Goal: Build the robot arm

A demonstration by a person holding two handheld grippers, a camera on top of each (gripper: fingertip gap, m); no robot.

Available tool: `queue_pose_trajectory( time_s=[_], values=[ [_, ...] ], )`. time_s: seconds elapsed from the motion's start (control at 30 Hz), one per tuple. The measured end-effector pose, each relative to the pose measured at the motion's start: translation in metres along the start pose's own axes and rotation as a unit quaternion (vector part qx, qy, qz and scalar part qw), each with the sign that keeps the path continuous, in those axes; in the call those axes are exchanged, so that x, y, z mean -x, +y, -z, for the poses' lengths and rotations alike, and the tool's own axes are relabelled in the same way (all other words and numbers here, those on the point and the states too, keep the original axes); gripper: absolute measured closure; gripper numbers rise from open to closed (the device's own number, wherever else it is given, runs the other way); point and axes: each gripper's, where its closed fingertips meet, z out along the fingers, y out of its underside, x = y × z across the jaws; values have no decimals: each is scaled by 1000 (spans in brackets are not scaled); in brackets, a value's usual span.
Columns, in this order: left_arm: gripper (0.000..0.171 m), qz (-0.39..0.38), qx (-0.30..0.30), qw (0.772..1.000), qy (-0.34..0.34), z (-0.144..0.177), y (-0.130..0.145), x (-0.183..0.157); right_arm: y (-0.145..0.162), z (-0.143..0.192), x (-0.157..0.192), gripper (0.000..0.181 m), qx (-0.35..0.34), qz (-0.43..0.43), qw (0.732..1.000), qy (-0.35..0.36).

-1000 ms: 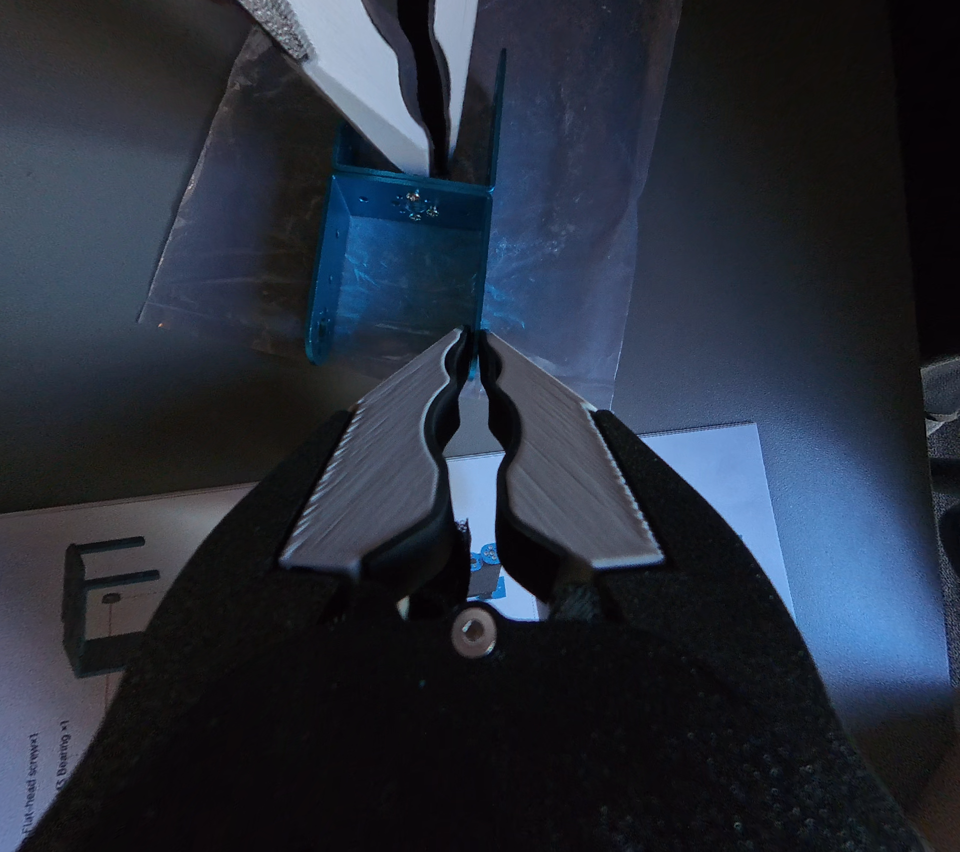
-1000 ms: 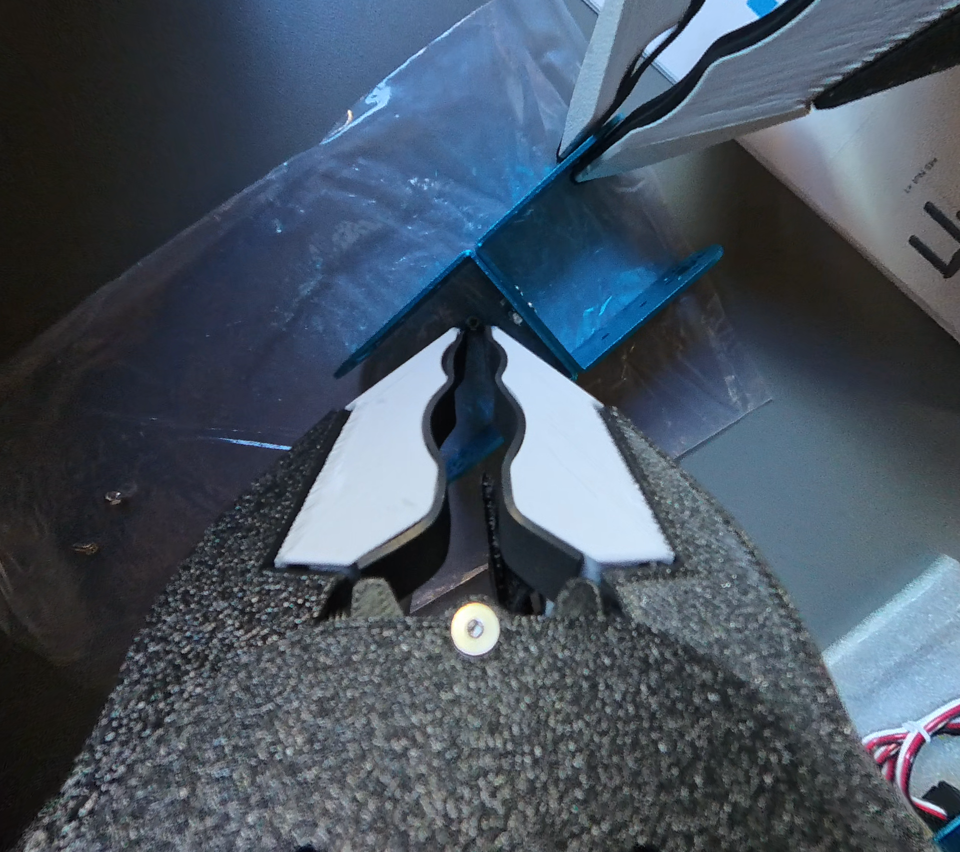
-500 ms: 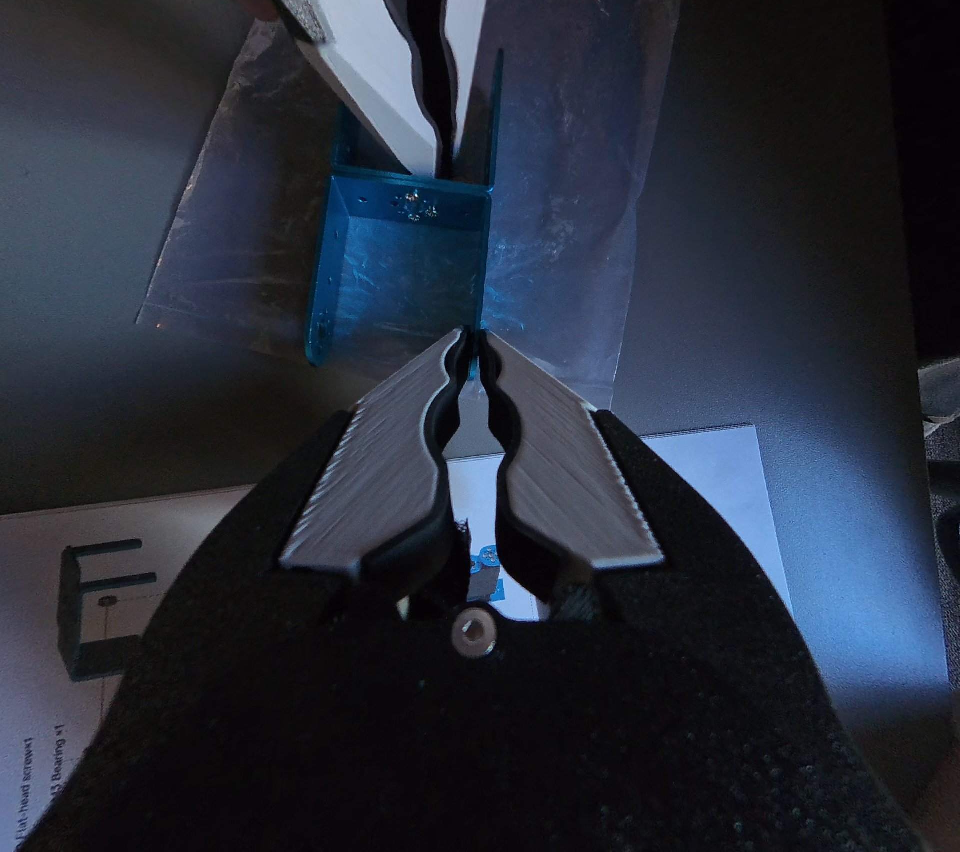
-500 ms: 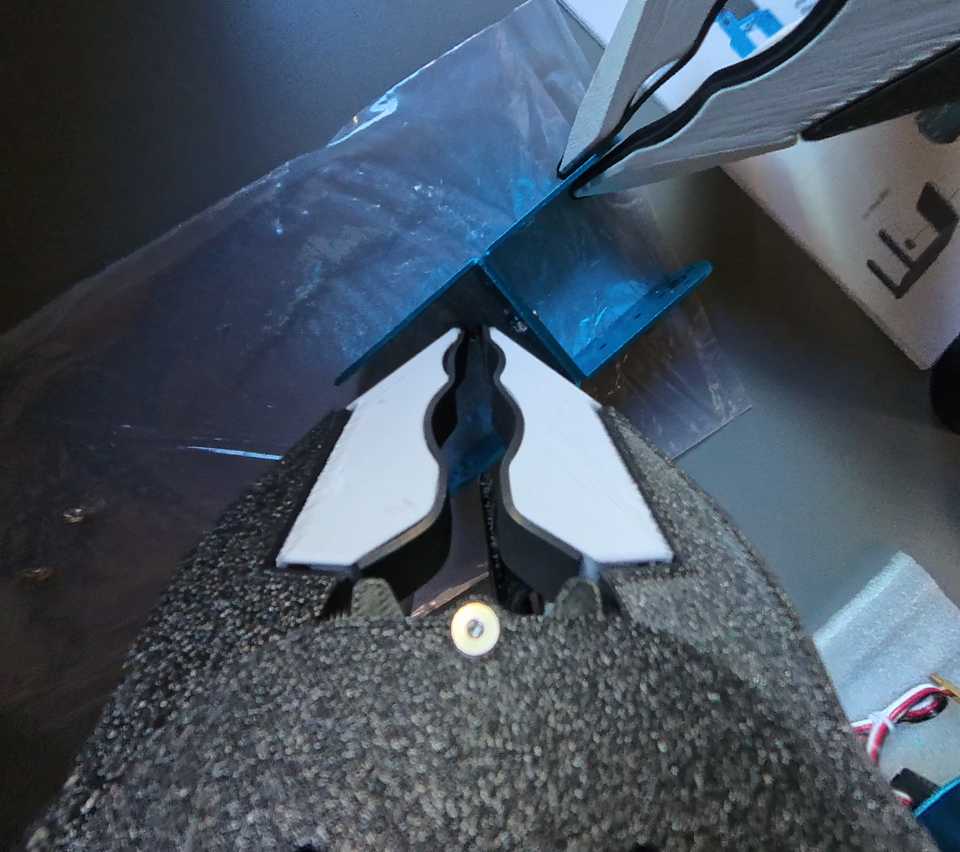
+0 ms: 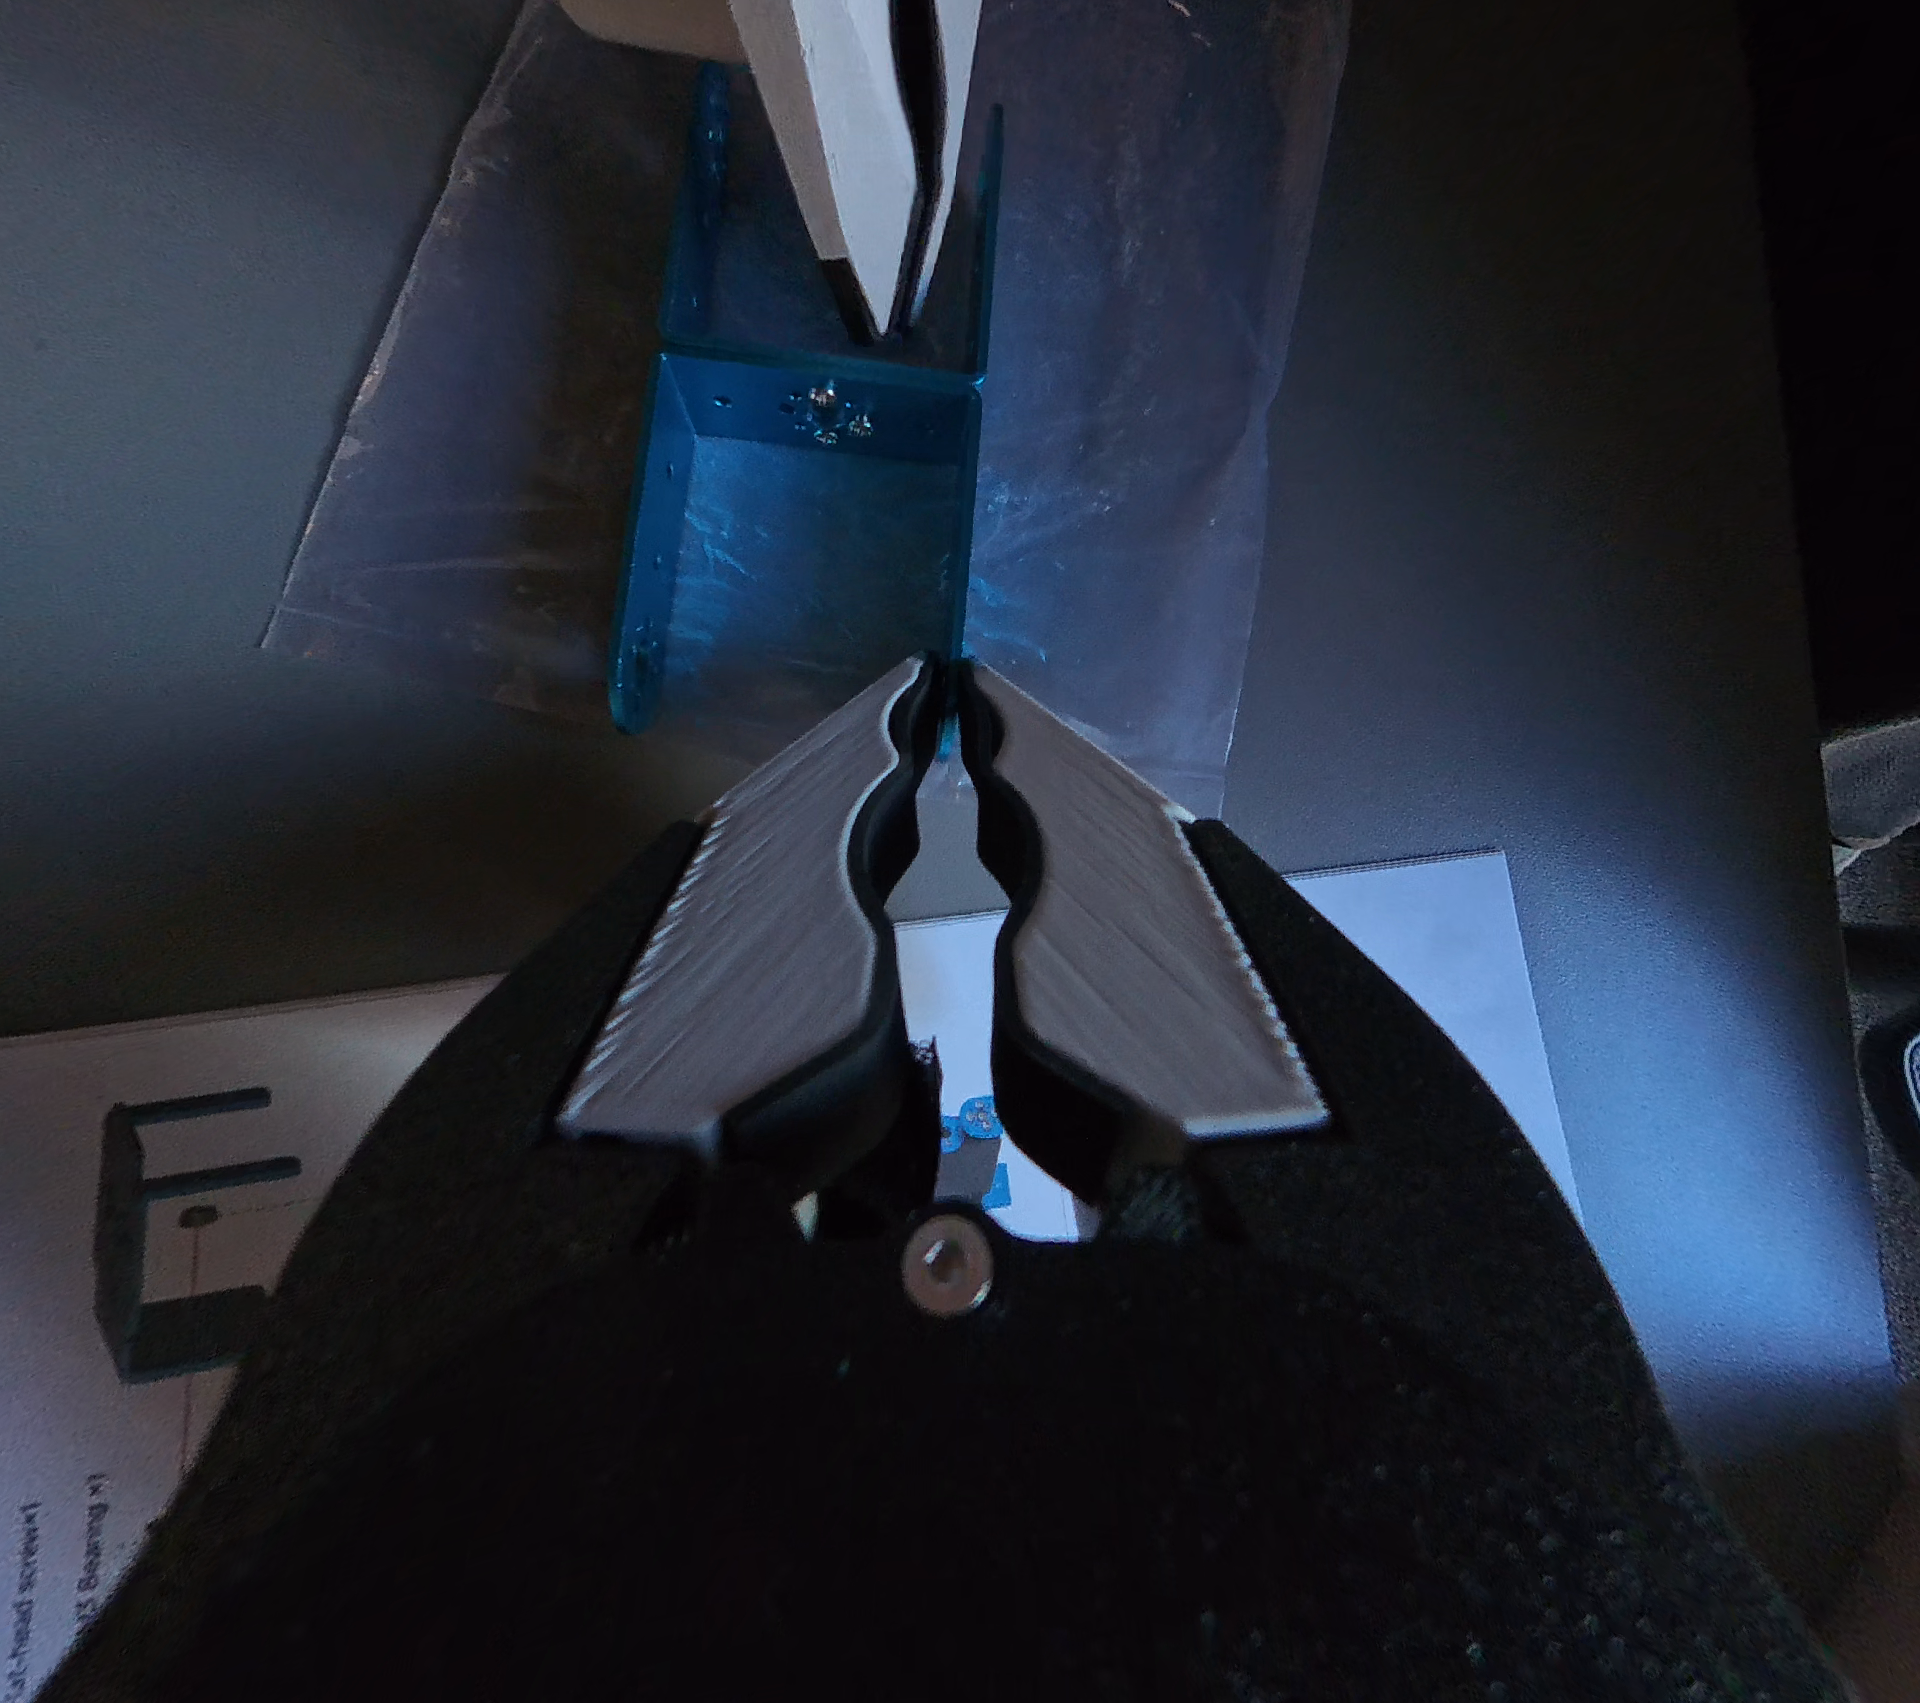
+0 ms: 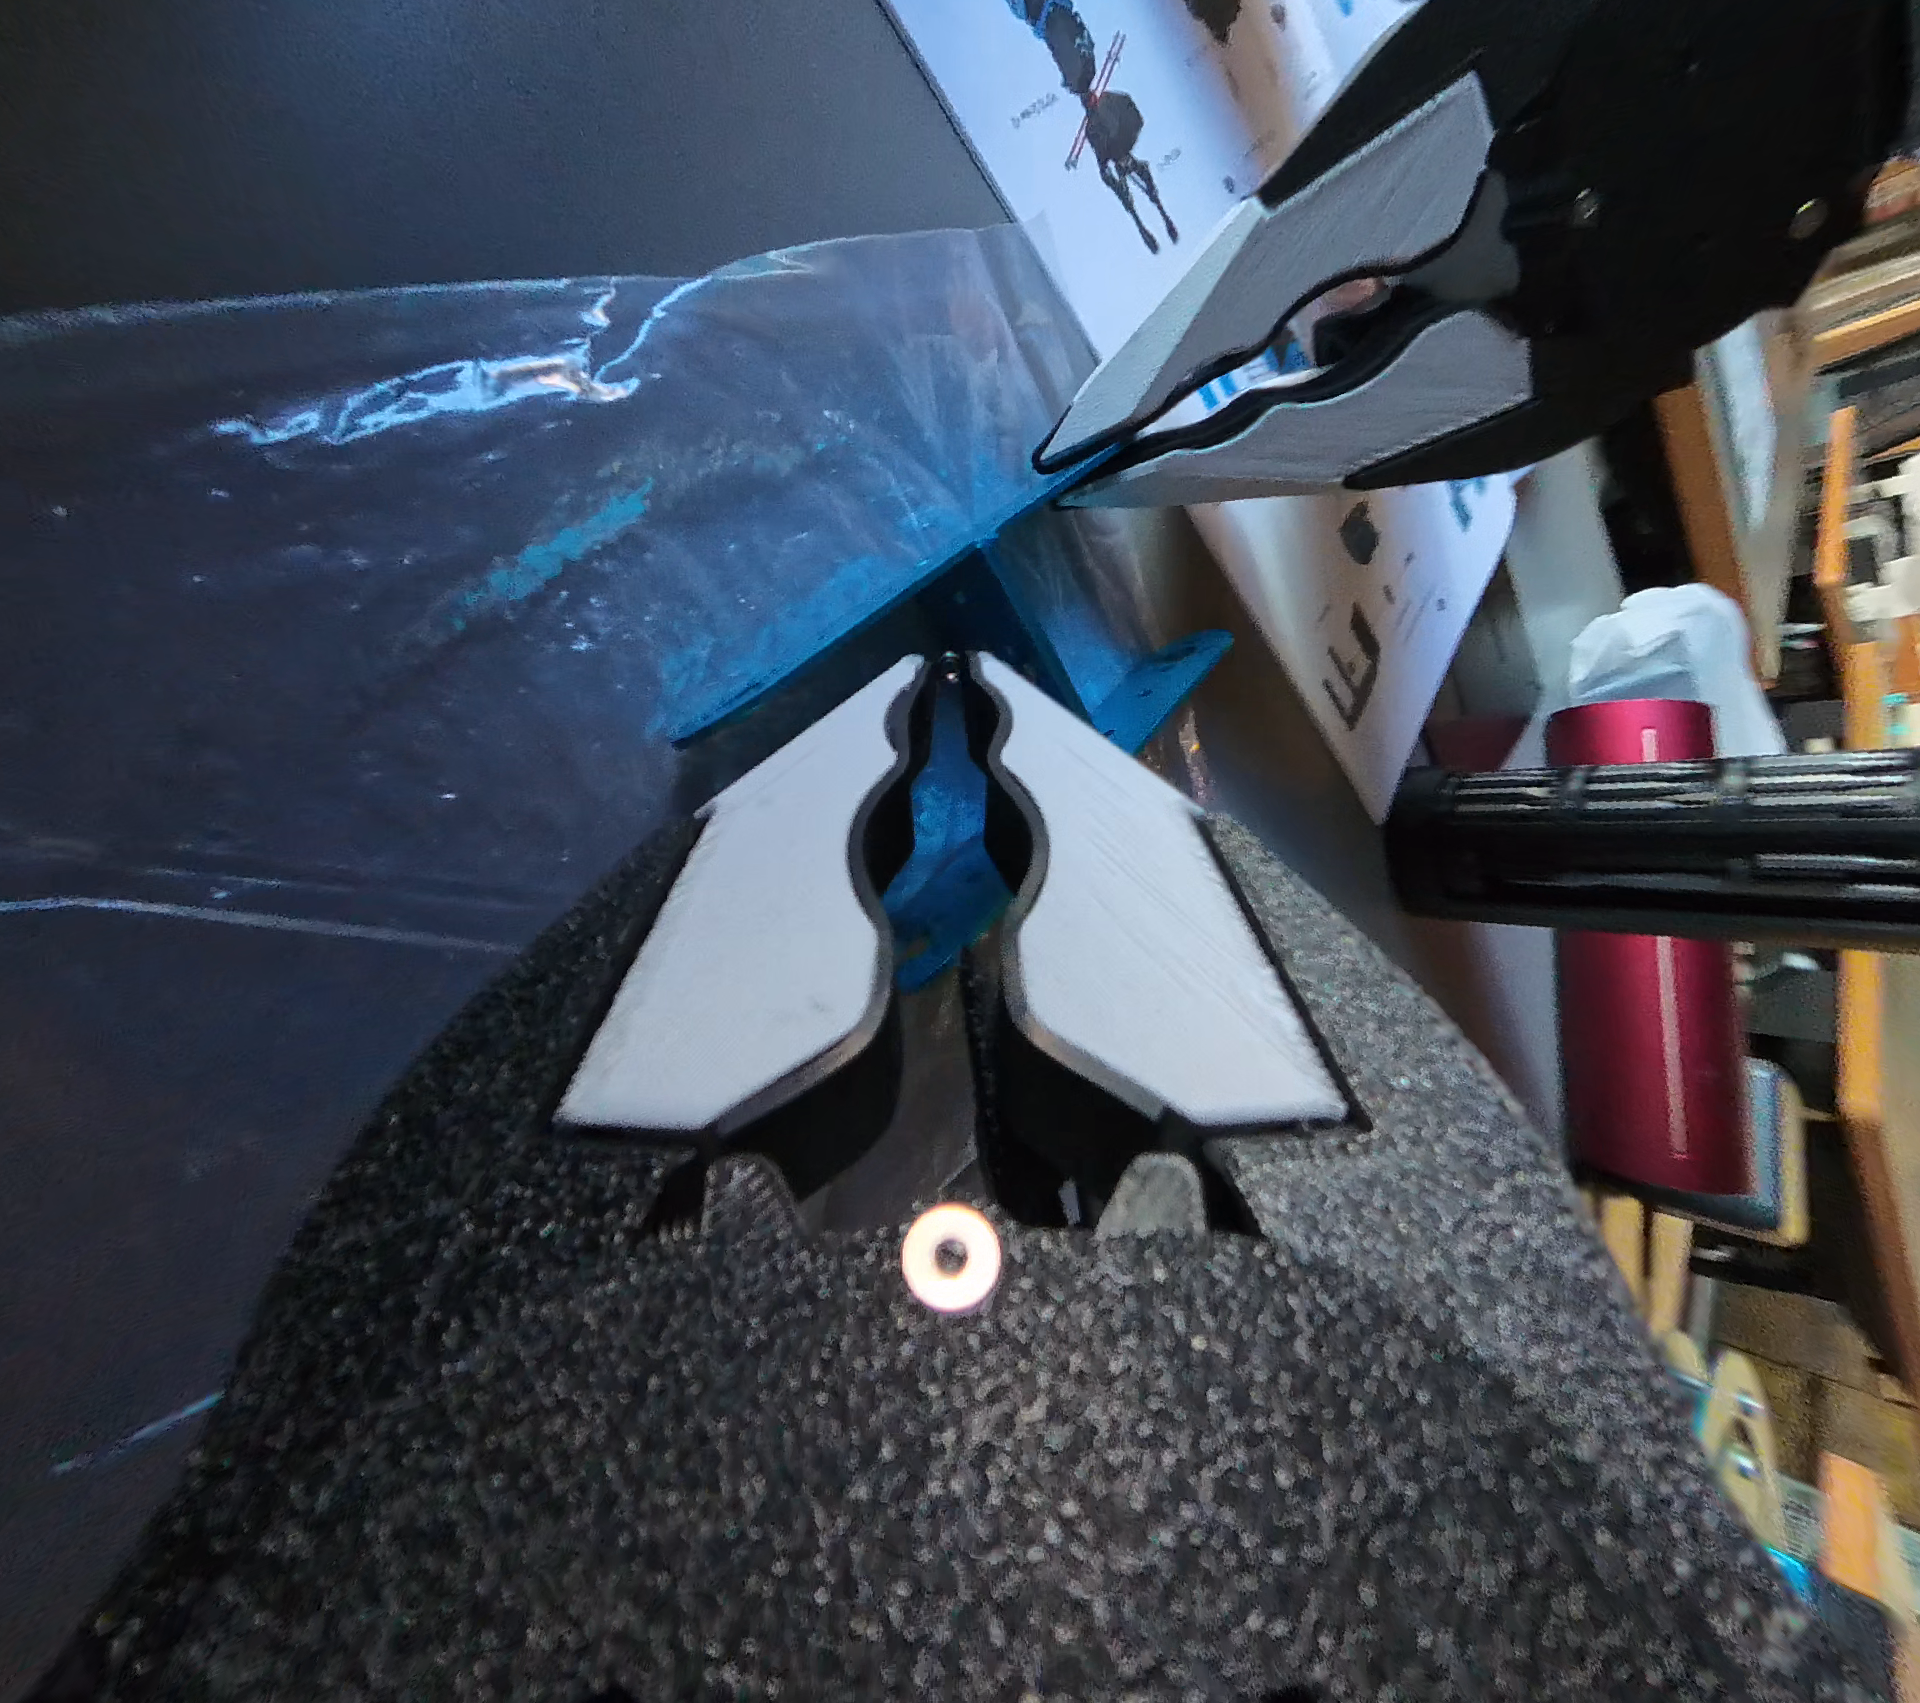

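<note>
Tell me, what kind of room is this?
Probably a hobby workshop or maker's desk. A blue metal bracket is held by both claws over a clear plastic bag, picture instructions lie on the dark table, and cluttered shelves stand behind.

The blue metal bracket (image 5: 821, 531) sits on the clear plastic sheet (image 5: 1132, 365), which lies on the dark desk (image 5: 1507, 510). The left gripper (image 5: 943, 666) pinches the bracket's near edge; the right gripper (image 5: 894, 323) meets it from the far side. The white instruction sheet (image 5: 1392, 957) lies nearer, under the left gripper. Seen from the right gripper, a red metal cylinder (image 6: 1652, 957) stands off right.
</note>
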Motion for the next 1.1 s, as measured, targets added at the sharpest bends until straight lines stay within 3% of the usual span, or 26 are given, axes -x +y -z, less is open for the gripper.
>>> queue_pose_trajectory(
  time_s=[0.13, 0.23, 0.33, 0.4, 0.43, 0.47, 0.83, 1.1],
  values=[
    [169, 11, 7, 1000, 3, 0, 0, -1, 0, -2, 0, 176, -5, 44, 998, 38],
    [147, 21, -8, 1000, 2, 0, -8, 1, 2, -2, -3, 177, 0, 71, 995, 64],
    [144, 45, -31, 998, 21, 5, -17, -1, 3, -1, -5, 177, -1, 83, 994, 75],
    [152, 46, -62, 997, -3, 11, -27, 10, 3, 0, -8, 177, -5, 91, 992, 82],
    [170, 48, -77, 996, -10, 13, -33, 14, 2, 1, -9, 177, -6, 102, 991, 90],
    [171, 51, -90, 995, -12, 14, -37, 17, 2, 1, -10, 177, -8, 115, 989, 96],
    [171, 40, -42, 998, -30, -9, -32, 24, 5, 4, -17, 178, 0, 233, 961, 145],
    [171, 33, -31, 999, -26, -16, -29, 21, 2, 1, -16, 178, -7, 254, 955, 152]
  ],
)
